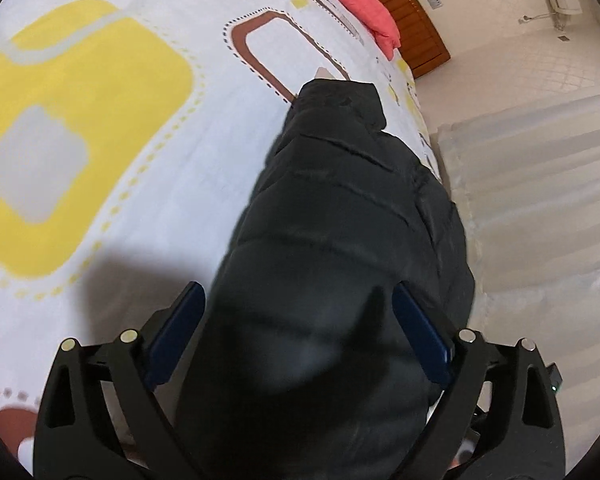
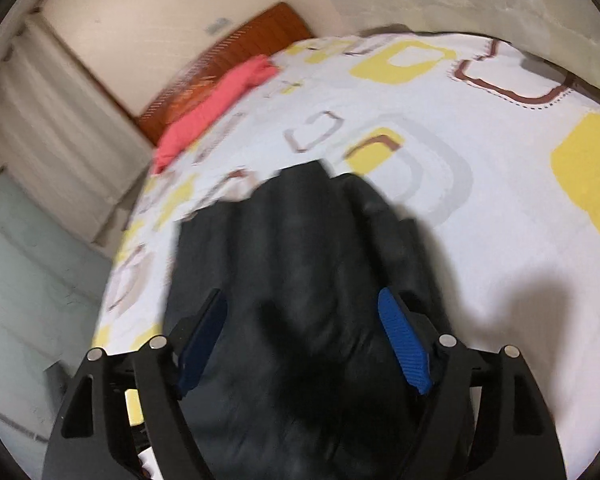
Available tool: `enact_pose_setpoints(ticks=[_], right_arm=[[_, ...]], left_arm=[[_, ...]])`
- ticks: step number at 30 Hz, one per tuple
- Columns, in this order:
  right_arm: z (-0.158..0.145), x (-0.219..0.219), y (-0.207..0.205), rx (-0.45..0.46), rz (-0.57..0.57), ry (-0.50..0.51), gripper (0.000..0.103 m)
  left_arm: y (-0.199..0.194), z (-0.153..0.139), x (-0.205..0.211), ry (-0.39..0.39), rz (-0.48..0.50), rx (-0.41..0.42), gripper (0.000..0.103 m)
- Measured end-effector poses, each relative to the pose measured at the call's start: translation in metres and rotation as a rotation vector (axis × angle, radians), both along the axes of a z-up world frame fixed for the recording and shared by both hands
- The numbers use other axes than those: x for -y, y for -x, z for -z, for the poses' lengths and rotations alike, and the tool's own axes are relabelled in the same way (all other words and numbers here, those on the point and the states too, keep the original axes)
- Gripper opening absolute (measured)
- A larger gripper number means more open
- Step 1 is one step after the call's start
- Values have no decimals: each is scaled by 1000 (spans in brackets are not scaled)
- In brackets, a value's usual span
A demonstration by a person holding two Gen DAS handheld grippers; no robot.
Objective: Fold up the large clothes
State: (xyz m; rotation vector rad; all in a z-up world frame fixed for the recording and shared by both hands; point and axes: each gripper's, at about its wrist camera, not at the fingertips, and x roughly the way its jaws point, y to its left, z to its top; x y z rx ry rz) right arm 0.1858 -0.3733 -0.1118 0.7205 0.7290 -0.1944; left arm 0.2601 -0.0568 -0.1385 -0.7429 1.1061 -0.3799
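I have a black puffer jacket lying on the bed's patterned sheet, close to the bed's edge on the curtain side, its narrow far end pointing towards the wooden headboard and the pink pillow. It looks bundled lengthwise into a long, fairly narrow shape, which I take to mean the side folds are in and it sits near the edge so I can reach it from where I stand.

My left gripper hangs over the near part of the jacket with its jaws spread wide; the dark blue pads stand clear on either side of the padded fabric and pinch nothing. My right gripper is the same: jaws well apart, one bright blue pad and its darker partner flanking the jacket without pressing on it. Both seem positioned to straddle the bundle, so I judge I am between grips, free to pick a fresh hold.

Much is hard to read. The jacket's near end runs under both grippers and off the bottom of each view, so I cannot see its hem or sleeves. The right view is blurred, and the black fabric swallows most fold lines. Whether the far end is a hood or a collar I cannot tell.
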Motion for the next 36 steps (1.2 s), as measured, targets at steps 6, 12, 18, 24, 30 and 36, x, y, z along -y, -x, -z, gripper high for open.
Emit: enact_pose_setpoints(ticks=[6,12,18,24,30,36], right_arm=[[42,28,-6,28,4,-73,77],[67,40,-10,82,-27,-145,78],[78,47,-12,108,-40,-204,78],[61,39,-10,67,-20,-96,79],[71,48,-2,50,-11,-175,90],[84,53,-6,75,-116,-277,93]], left_arm=[[-19,20,24,5,11,6,101],[-23,42,39,64,22,-32,101],[-20,39,57,-17,43,10,101],[-24,37,57,-4,69,0,101],[-39,39,64,-9,91,-8,101],[-48,40,60,3,113,-18,101]])
